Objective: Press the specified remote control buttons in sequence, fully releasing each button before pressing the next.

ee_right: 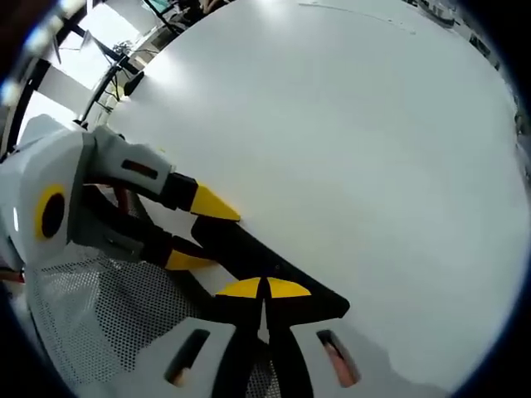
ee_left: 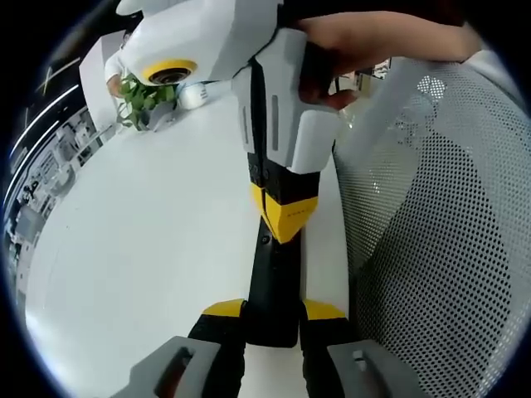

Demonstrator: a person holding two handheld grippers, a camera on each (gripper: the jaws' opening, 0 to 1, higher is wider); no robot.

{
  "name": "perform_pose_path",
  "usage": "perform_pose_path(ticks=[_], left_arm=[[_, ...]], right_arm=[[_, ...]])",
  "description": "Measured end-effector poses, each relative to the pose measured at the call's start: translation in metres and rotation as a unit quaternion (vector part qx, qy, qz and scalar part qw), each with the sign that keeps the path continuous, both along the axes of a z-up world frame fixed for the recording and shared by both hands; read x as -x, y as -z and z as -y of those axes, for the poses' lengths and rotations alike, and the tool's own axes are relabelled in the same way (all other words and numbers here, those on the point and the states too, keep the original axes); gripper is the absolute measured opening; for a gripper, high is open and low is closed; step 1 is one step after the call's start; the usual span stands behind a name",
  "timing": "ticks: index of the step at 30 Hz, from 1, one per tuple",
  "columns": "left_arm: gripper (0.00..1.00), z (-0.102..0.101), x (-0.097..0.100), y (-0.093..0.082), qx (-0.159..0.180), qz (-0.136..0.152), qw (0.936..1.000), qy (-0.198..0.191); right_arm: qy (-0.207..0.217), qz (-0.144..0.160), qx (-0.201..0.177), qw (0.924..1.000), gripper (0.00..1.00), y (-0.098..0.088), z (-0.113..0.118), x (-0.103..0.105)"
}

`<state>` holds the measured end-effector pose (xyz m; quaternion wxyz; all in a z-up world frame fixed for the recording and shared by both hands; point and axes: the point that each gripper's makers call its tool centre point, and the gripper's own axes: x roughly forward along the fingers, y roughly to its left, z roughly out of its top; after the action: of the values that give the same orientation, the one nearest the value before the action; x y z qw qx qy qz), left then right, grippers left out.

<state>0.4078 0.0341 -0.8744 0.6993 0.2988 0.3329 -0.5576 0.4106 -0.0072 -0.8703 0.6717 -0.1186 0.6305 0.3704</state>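
Observation:
A long black remote control (ee_left: pixel 272 286) lies on the white table (ee_left: pixel 141 240). In the left gripper view my left gripper (ee_left: pixel 274 312) is shut on its near end, a yellow fingertip on each side. My right gripper (ee_left: pixel 284 217) comes down from above, held by a hand, with its yellow tips together on the remote's top face. In the right gripper view my right gripper (ee_right: pixel 265 288) is shut, jaws closed on each other, with the tip resting on the remote (ee_right: pixel 241 249). My left gripper (ee_right: pixel 203 234) clamps the remote from the left there.
A white perforated mesh chair back (ee_left: pixel 440 224) stands close along the table's edge beside the remote, seen also as mesh (ee_right: pixel 91 319). A green plant (ee_left: pixel 141 99) and a small white round object (ee_left: pixel 191 95) sit at the table's far end.

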Motion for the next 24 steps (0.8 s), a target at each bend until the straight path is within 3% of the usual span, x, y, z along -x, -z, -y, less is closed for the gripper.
perform_pose_path(ticks=[2,24], left_arm=[[0.24,0.0,-0.0001,0.0,0.0,0.0,1.0,0.0],[0.25,0.0001,-0.0004,0.0001,0.0,0.002,1.0,0.0]], right_arm=[[-0.003,-0.012,0.004,0.9999,0.0,0.0007,0.001,0.0039],[-0.014,-0.014,-0.001,0.9998,0.0,0.0006,-0.0001,0.0069]])
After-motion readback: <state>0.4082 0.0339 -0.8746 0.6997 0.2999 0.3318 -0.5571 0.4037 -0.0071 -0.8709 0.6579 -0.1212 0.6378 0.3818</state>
